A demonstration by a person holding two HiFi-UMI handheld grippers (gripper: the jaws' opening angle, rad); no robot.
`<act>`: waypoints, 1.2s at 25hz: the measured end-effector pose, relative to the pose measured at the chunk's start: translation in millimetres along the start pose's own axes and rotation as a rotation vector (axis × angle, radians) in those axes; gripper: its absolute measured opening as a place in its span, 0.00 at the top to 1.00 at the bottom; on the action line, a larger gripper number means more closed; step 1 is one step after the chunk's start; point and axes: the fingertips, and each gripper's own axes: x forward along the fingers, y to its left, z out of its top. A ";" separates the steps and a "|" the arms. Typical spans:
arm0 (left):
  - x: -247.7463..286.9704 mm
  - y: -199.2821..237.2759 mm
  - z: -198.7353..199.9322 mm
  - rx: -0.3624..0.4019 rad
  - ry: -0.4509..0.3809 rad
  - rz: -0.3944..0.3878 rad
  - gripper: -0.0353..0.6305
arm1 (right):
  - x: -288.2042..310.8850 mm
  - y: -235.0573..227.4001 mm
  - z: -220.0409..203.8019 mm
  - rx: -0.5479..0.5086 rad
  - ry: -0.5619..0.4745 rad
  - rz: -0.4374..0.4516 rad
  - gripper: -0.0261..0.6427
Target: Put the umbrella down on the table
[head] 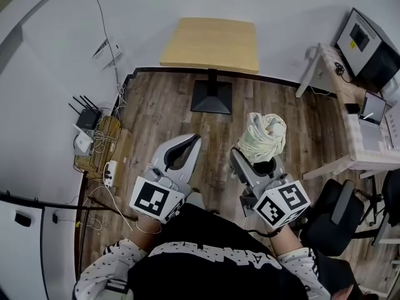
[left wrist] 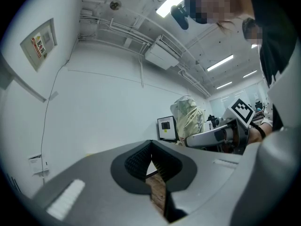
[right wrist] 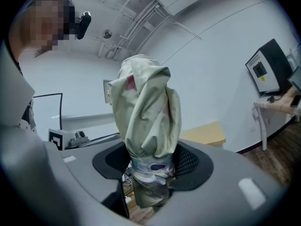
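The wooden table stood ahead of the person on a single dark pedestal, its top bare, with a stretch of plank floor between its near edge and the tongs.

The umbrella was nowhere on that table. It was folded into a short, pale, crumpled bundle and held in the air well short of the near edge, over the floor. Its long axis ran roughly vertical: the loose, puffed end pointed up toward the head camera, and a shorter end hung below the jaws. Which end carried the handle could not be told.

It looked light, soft on the outside and stiff only along its core. The fabric would probably give and slide under pressure, so the banded waist, where the cloth is bound tight, seemed the surest place to hold it.

The right tongs were clenched on exactly that patterned band, one ribbed pad on each side.

The left tongs were closed tip to tip with nothing between them, held level just beside the right pair.
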 end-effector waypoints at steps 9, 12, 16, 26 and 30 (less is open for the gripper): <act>31.0 26.8 -9.0 -0.019 -0.018 -0.018 0.94 | 24.1 -22.4 7.9 -0.015 -0.010 -0.036 0.56; 52.3 43.0 -10.5 -0.021 -0.030 -0.043 0.94 | 41.0 -35.5 11.8 -0.021 -0.011 -0.069 0.56; 81.1 72.9 -12.5 -0.026 -0.046 -0.080 0.94 | 71.9 -49.7 19.0 -0.027 -0.021 -0.105 0.56; 137.8 124.4 -22.7 -0.043 -0.041 -0.155 0.94 | 133.5 -82.6 26.3 -0.006 -0.019 -0.179 0.56; 153.1 146.0 -25.8 -0.054 -0.037 -0.179 0.94 | 156.2 -88.7 30.4 0.000 -0.021 -0.208 0.56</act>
